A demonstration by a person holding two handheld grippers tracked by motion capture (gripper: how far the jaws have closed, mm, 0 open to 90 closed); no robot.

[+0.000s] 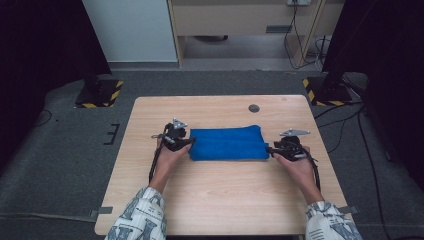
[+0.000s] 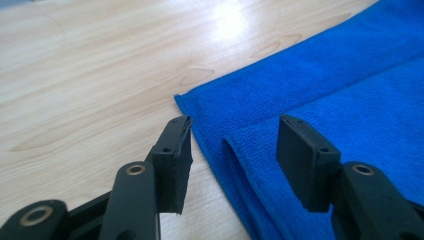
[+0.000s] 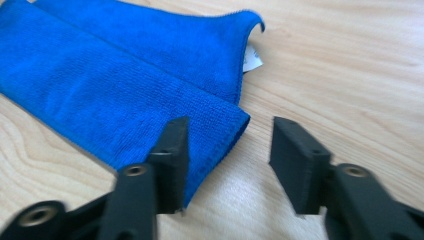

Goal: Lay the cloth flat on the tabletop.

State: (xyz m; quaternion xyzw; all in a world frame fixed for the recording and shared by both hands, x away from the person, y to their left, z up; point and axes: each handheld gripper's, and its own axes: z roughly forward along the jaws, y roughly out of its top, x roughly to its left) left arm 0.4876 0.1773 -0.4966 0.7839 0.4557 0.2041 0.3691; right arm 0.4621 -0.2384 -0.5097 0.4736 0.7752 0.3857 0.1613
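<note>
From the high view, the folded blue microfibre towel (image 1: 227,143) lies as a long strip across the middle of the tabletop (image 1: 220,200), and you have the left claw (image 1: 189,143) at its left end and the right claw (image 1: 270,149) at its right end, both low and level with the cloth. The step in hand looks like taking hold of both short ends, so keep the two hands matched in height and angle.

In the left gripper view, the left claw (image 2: 235,150) stands partly open with nothing pinched; the towel (image 2: 325,100) has its near fold edge lying between the jaws, above the bare wood. Push in a little further so that all the layers go between the pads (not just the top flap), then close.

In the right gripper view, the right claw (image 3: 230,155) is likewise partly open and empty, with the towel (image 3: 115,85) corner just in front of the left-hand jaw, off centre. Shift sideways towards the cloth before closing. A small white label (image 3: 251,59) peeks out at the far corner; leave it alone.
</note>
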